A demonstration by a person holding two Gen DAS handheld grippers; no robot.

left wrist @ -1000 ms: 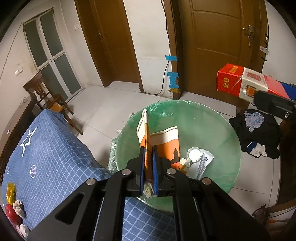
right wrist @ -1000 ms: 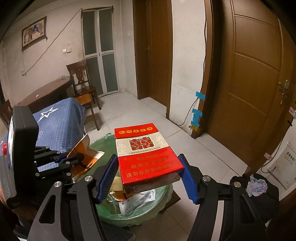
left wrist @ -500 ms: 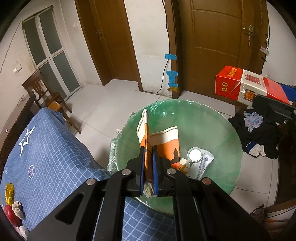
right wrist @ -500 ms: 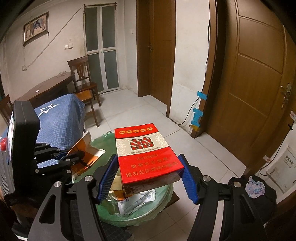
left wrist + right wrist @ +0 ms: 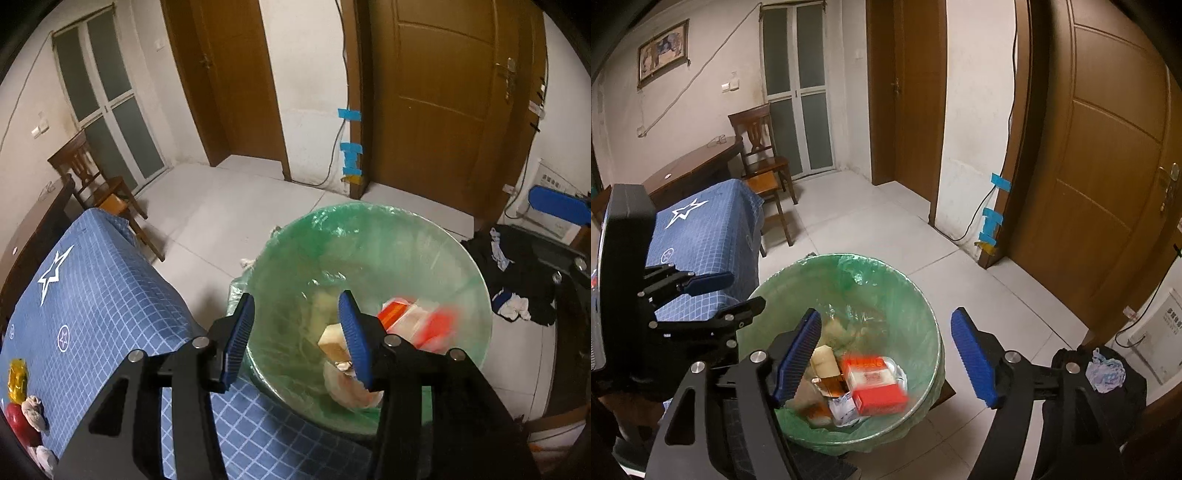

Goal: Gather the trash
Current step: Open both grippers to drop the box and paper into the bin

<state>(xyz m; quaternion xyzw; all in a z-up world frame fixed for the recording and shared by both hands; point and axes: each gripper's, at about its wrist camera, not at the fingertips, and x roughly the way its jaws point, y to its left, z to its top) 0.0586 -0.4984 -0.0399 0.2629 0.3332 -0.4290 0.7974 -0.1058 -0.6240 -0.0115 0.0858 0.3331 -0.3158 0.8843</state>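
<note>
Both grippers are hanging over the green-lined trash bin (image 5: 925,314), which is standing on the floor beside the blue cloth (image 5: 96,295). The left gripper (image 5: 295,328) is opening its jaws and nothing is between them. The right gripper (image 5: 886,354) is opening too, also empty. The red and white carton (image 5: 875,384), blurred, is lying inside the bin among other trash.

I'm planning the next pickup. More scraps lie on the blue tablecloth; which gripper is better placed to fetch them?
Left. The left gripper, jaws opening with nothing between them, hangs at the edge of the blue tablecloth, near the scraps. The right gripper, also empty and opening, is over the bin, farther off.
</note>
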